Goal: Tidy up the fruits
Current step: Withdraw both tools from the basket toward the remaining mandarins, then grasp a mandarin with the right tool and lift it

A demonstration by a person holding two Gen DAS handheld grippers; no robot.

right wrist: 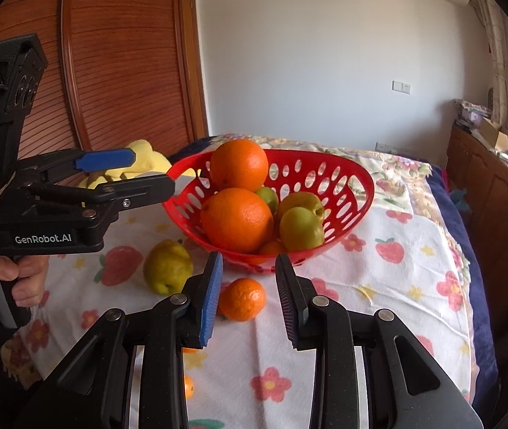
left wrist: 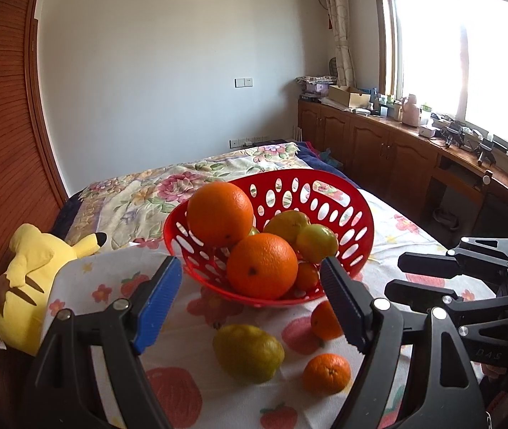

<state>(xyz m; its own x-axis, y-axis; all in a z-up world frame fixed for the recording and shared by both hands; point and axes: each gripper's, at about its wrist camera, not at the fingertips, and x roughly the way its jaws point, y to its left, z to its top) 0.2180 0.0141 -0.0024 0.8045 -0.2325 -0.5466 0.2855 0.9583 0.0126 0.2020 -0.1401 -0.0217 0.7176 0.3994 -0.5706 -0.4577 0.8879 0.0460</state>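
Both grippers open: left gripper (left wrist: 250, 304), right gripper (right wrist: 248, 300) straddling mandarin (right wrist: 242, 299)

Left wrist view rides just behind its own open fingers, looking forward and slightly down across the flowered cloth (left wrist: 389, 236), close in on the red basket (left wrist: 347, 193) at twelve o'clock. The bright window (left wrist: 461, 46) sits at two o'clock, the right gripper (left wrist: 393, 275) pokes in at four. Right wrist view sits equally low and near, facing the same red basket (right wrist: 357, 182) at twelve, but from further right: the wooden louvred door (right wrist: 118, 57) fills eleven o'clock and the left gripper (right wrist: 154, 169) enters at nine. Both views share the basket, the loose fruit before it, the cloth and the white back wall (left wrist: 168, 53).
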